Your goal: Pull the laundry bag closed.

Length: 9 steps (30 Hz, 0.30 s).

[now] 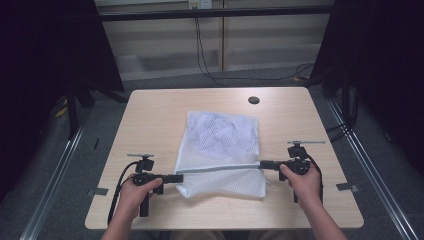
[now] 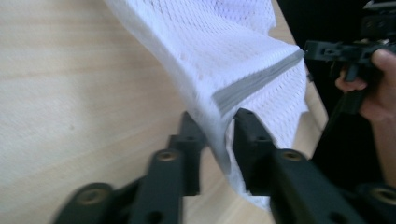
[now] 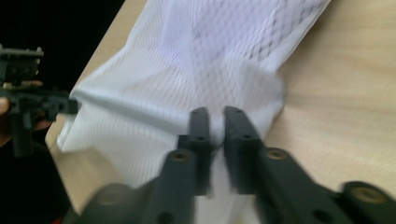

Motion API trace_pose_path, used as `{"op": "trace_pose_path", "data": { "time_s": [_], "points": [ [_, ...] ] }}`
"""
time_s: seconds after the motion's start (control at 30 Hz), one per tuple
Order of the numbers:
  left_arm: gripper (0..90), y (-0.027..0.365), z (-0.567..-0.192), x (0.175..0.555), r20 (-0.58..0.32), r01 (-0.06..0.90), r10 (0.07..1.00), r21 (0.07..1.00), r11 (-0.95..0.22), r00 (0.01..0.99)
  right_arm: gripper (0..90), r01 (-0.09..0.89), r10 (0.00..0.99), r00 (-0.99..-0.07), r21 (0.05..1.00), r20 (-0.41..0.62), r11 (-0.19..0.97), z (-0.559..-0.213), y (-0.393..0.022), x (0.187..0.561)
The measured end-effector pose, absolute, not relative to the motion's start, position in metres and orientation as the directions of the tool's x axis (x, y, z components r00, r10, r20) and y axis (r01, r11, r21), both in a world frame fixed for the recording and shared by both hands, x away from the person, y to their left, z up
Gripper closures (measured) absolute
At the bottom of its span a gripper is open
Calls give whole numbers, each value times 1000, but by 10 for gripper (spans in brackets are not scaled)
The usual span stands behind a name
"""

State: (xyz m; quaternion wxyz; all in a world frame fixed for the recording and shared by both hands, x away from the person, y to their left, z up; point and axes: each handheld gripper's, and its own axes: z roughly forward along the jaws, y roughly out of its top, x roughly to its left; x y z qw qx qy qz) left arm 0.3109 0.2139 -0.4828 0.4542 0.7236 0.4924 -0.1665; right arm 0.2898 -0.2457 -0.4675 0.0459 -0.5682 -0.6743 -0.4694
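Your right gripper (image 3: 215,126) reaches up from the bottom of its own view, its two black jaws standing close together with a narrow gap and a fold of the white mesh bag (image 3: 201,70) caught between them. The bag spreads away from the jaws across the pale wooden desk (image 3: 345,88), its netting finely patterned, with a darker shape showing through farther up. At the left edge your left gripper (image 3: 70,106) meets the bag's far corner, fingers (image 3: 4,106) wrapped behind it.
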Motion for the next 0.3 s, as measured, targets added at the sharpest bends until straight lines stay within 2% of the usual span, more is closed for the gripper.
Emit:
{"op": "trace_pose_path", "data": {
  "time_s": [0.03,0.07,0.13,0.2,0.23,0.27,0.3],
  "points": [
    [627,213,-482,311,-692,864,557,494,-98,459,773,809,723,-350,581,595,-86,-467,-246,290],
    [627,213,-481,311,-689,852,545,515,-98,479,746,797,729,-352,596,587,-94,-467,-246,290],
    [457,211,-477,312,-686,848,550,524,-81,477,649,780,732,-357,617,580,-108,-467,-246,290],
    [320,211,-474,313,-659,818,546,569,-88,517,555,761,756,-358,641,548,-105,-467,-245,290],
    [280,211,-474,313,-659,818,546,569,-88,517,555,761,756,-358,641,548,-105,-467,-245,290],
    [242,210,-472,315,-644,809,553,578,-102,530,478,748,766,-358,656,533,-107,-468,-244,291],
    [224,210,-472,315,-644,809,553,578,-102,530,478,748,766,-358,656,533,-107,-468,-244,291]
  ]
}}
